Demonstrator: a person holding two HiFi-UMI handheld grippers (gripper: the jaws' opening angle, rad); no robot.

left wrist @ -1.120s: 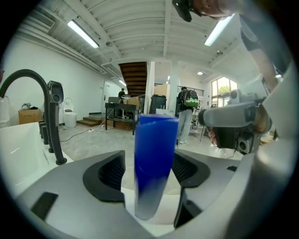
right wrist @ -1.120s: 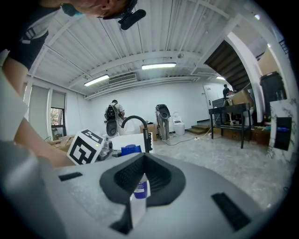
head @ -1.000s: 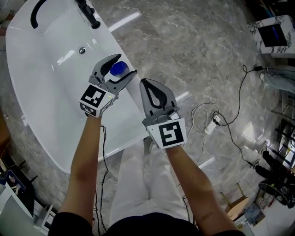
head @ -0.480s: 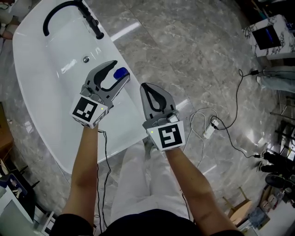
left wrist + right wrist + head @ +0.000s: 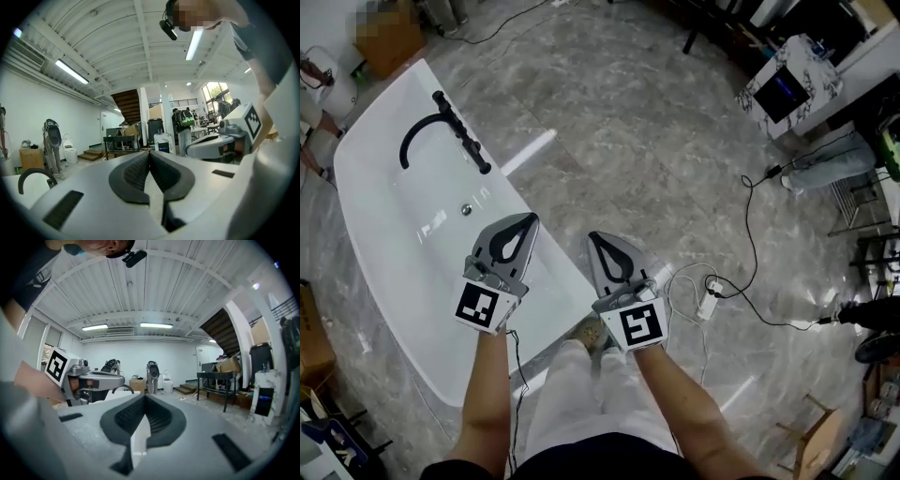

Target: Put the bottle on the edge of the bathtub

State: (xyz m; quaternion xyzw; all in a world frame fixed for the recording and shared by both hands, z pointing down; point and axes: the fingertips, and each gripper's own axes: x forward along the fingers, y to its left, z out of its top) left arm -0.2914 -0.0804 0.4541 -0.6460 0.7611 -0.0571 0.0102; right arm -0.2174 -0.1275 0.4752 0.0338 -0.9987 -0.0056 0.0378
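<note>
Head view: the white bathtub (image 5: 394, 225) lies at the left on the grey marble floor (image 5: 628, 141). A black faucet (image 5: 459, 131) arches over its far end. Inside the tub I see only the round drain (image 5: 466, 210) and light reflections. The left gripper (image 5: 531, 219) is held over the near rim of the tub, and the right gripper (image 5: 592, 237) is just beside it, above the floor at the tub's edge. Both are pressed together. A white power strip (image 5: 708, 302) with cables lies on the floor to the right. From this view the bottle cannot be seen; the left gripper covers part of the rim.

Left gripper view: it looks level across the room and not down, so the tub's inside is out of sight here. The jaws have just been closing and now meet, with nothing between them. The right gripper shows at the right side, and a brown staircase (image 5: 126, 101) stands far behind.

Right gripper view: these jaws are also together and empty. The left gripper shows at the left, and a black table (image 5: 220, 380) stands at the right. No view shows the bottle, so I cannot tell where it stands.
</note>
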